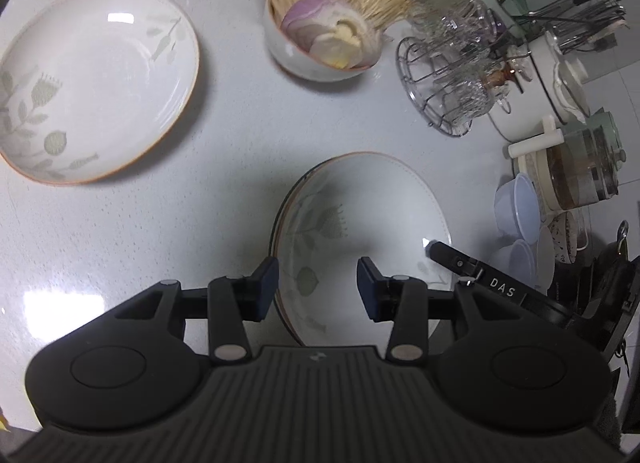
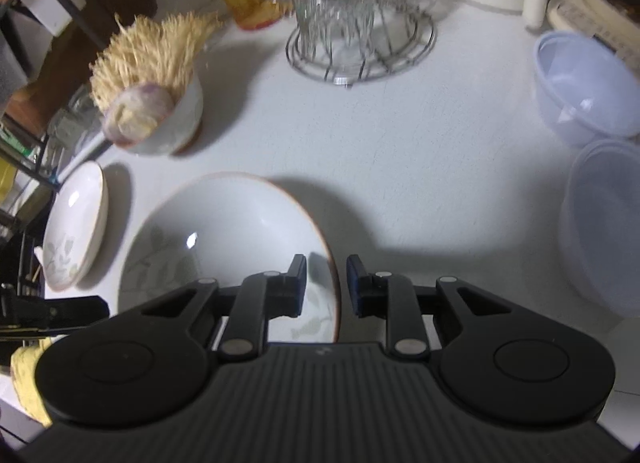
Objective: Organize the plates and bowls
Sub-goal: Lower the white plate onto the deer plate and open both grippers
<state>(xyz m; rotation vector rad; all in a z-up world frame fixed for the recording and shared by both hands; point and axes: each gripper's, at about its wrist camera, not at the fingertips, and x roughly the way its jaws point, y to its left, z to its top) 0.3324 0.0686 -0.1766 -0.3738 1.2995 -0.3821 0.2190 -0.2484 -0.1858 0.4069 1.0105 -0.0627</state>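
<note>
Left wrist view: the left gripper [image 1: 317,287] is hanging over the white bench [image 1: 224,199], its fingers [image 1: 266,287] standing apart and released, holding nothing.
Stack of plates: two or more leaf-patterned plates [image 1: 360,207] are sitting nested on the bench, directly under the left fingers and toward the bench's right side.
Single plate: another leaf-patterned plate [image 1: 96,87] with an orange rim is lying well apart, toward the bench's far left.
Small bowl: a pale bowl [image 1: 316,59] holding onion slices and a bundle of straw-coloured sticks is sitting near the far edge, between the single plate and a wire rack of glasses [image 1: 448,79].
Right gripper: its dark tip [image 1: 448,255] is reaching over the right rim of the stack.
Right wrist view: the right gripper [image 2: 327,285] is straddling the right rim of the top plate [image 2: 224,239]; the fingers [image 2: 298,283] are nearly closed, but whether they are pressing on the rim cannot be told.
Bench right side: translucent plastic bowls [image 2: 584,91] are sitting near the right edge, apart from the plates.
</note>
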